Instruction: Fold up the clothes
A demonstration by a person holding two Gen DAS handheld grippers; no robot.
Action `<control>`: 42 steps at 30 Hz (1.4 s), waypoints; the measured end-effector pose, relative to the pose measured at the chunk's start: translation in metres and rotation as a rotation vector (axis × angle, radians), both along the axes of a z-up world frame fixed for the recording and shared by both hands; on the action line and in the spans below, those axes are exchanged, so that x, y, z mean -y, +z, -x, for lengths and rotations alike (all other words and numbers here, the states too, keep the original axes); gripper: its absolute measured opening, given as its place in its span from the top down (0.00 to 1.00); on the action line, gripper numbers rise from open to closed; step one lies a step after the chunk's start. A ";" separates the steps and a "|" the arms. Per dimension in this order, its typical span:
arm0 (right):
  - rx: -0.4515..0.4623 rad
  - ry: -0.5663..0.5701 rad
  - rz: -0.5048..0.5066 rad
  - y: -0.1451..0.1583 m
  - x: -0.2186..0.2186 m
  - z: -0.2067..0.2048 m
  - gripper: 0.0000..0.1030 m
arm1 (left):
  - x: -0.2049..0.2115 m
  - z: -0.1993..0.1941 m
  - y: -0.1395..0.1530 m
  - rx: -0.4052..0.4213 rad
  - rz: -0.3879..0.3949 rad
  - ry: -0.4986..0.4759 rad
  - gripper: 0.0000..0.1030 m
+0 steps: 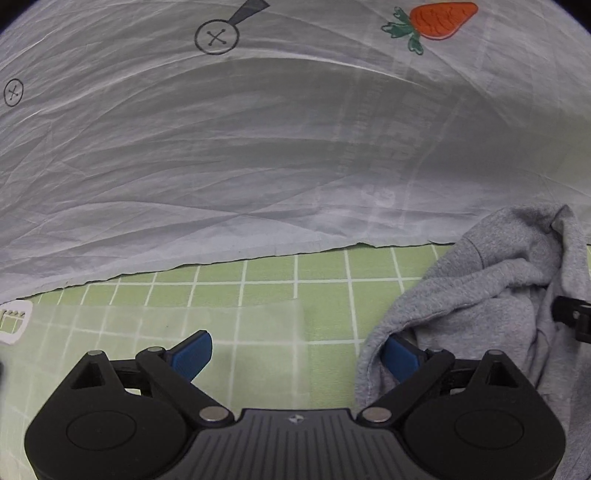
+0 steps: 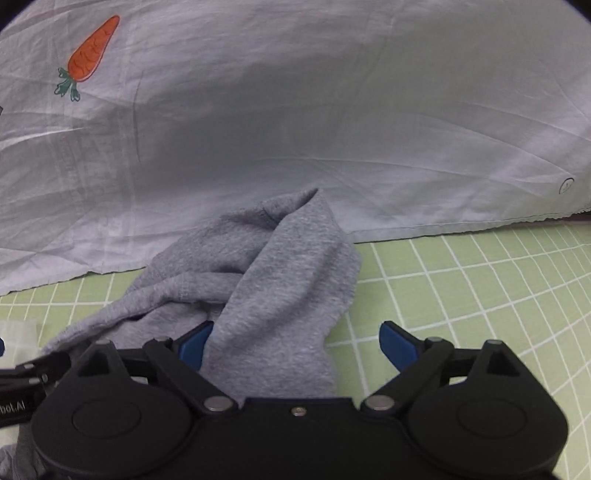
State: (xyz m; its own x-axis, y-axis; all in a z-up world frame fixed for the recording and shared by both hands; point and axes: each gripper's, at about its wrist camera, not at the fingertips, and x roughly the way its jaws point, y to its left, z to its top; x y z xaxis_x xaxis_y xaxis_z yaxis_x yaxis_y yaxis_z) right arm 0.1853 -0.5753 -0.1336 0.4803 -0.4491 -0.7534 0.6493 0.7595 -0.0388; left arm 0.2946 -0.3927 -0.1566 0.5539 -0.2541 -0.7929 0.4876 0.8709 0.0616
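Note:
A crumpled grey sweatshirt (image 1: 491,291) lies bunched on the green grid mat (image 1: 258,295), at the right of the left wrist view. My left gripper (image 1: 295,356) stands open, its right blue pad (image 1: 400,356) tucked against the garment's edge, its left pad over bare mat. In the right wrist view the same grey sweatshirt (image 2: 266,280) rises in a heap ahead. My right gripper (image 2: 295,349) is open too; a fold of cloth drapes between its fingers and rests against the left pad (image 2: 195,347), while the right pad is clear of it.
A white sheet with a carrot print (image 1: 439,20) and button drawings (image 1: 217,37) hangs behind the mat; the carrot (image 2: 92,51) also shows in the right wrist view. A translucent plastic sheet (image 1: 207,332) lies on the mat at left. The green mat (image 2: 480,288) stretches right.

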 end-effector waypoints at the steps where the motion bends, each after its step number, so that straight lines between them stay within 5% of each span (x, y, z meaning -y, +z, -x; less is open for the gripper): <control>1: -0.006 -0.014 0.016 0.003 0.002 0.008 0.09 | -0.004 -0.003 0.000 0.000 0.003 0.022 0.06; 5: -0.026 -0.106 0.086 0.015 0.017 0.043 0.09 | -0.027 -0.005 0.005 -0.005 0.023 0.124 0.06; 9: -0.035 -0.122 0.050 0.013 0.024 0.058 0.11 | -0.040 -0.002 0.012 -0.021 0.067 0.179 0.06; 17: -0.088 -0.010 0.060 -0.004 0.015 0.021 0.12 | -0.020 0.000 0.002 -0.017 -0.008 0.044 0.06; 20: -0.070 -0.063 0.086 0.000 0.026 0.022 0.12 | -0.023 -0.003 0.006 0.037 -0.032 0.115 0.06; 25: 0.050 -0.118 0.057 0.030 0.044 0.051 0.11 | -0.055 -0.007 0.032 0.028 0.101 0.252 0.06; 34: 0.133 -0.091 0.106 0.077 0.011 0.127 0.10 | -0.095 0.062 0.103 0.160 0.173 0.211 0.06; 42: 0.163 -0.053 0.107 0.094 -0.014 0.195 0.07 | -0.132 0.123 0.116 0.156 0.199 0.219 0.06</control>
State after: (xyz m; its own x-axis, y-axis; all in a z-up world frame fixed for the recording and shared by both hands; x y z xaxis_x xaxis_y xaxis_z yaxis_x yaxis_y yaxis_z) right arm -0.0097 -0.5613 -0.0395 0.5659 -0.5502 -0.6140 0.6923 0.7216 -0.0086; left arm 0.1720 -0.2602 -0.0405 0.7233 -0.2572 -0.6408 0.2860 0.9563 -0.0611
